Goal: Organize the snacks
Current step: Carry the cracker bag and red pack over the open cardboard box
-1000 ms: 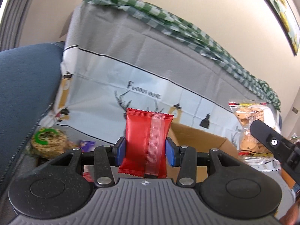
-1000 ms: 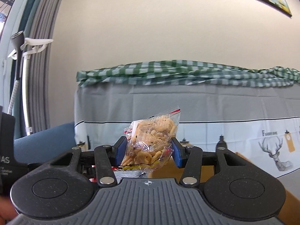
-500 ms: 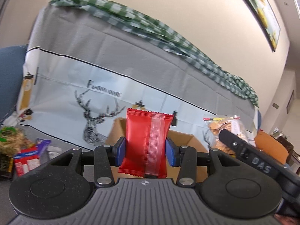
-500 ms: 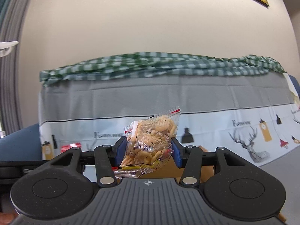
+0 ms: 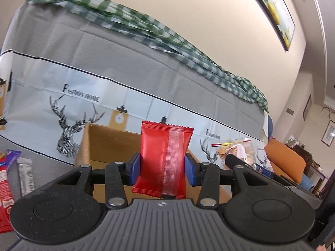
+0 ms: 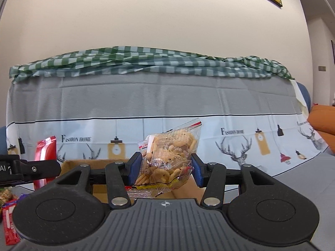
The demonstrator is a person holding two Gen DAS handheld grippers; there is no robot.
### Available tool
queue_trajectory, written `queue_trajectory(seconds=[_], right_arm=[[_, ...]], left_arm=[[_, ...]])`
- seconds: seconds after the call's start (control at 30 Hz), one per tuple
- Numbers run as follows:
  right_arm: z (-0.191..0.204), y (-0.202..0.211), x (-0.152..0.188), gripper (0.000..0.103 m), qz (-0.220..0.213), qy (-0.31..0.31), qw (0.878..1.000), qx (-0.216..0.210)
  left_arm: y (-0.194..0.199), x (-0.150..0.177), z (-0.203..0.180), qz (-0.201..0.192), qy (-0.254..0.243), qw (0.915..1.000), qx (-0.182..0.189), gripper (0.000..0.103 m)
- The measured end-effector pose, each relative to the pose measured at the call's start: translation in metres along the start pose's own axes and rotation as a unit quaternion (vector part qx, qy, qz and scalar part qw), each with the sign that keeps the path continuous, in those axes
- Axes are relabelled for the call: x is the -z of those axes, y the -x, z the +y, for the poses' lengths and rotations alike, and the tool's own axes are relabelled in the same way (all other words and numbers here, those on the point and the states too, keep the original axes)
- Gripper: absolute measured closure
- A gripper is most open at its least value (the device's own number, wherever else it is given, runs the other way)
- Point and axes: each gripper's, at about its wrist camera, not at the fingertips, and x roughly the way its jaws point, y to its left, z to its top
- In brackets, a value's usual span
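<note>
My left gripper (image 5: 162, 166) is shut on a red snack packet (image 5: 164, 159) and holds it upright over the open cardboard box (image 5: 104, 144). My right gripper (image 6: 164, 168) is shut on a clear bag of small biscuits (image 6: 167, 156), held above the same box (image 6: 88, 163). The biscuit bag also shows in the left wrist view (image 5: 234, 151), to the right of the box. The red packet also shows in the right wrist view (image 6: 45, 152), at the left.
Loose snack packets lie on the grey cloth left of the box (image 5: 12, 171) and also show in the right wrist view (image 6: 8, 217). A cloth-covered sofa back with deer print (image 6: 167, 104) rises behind. An orange cushion (image 5: 284, 159) sits at the right.
Both grippers have swung to the right with their packets. The box has come under them and the loose snacks have slid to the left edge.
</note>
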Motion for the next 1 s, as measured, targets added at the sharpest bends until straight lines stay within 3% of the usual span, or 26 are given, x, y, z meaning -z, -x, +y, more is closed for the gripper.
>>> queue_trajectory(seconds=[1.0], right_arm=[[-0.01, 0.001, 0.004, 0.051, 0.005, 0.01, 1.0, 0.007]], left_arm=[[-0.017, 0.013, -0.022, 0.022, -0.025, 0.999, 0.031, 0.055]])
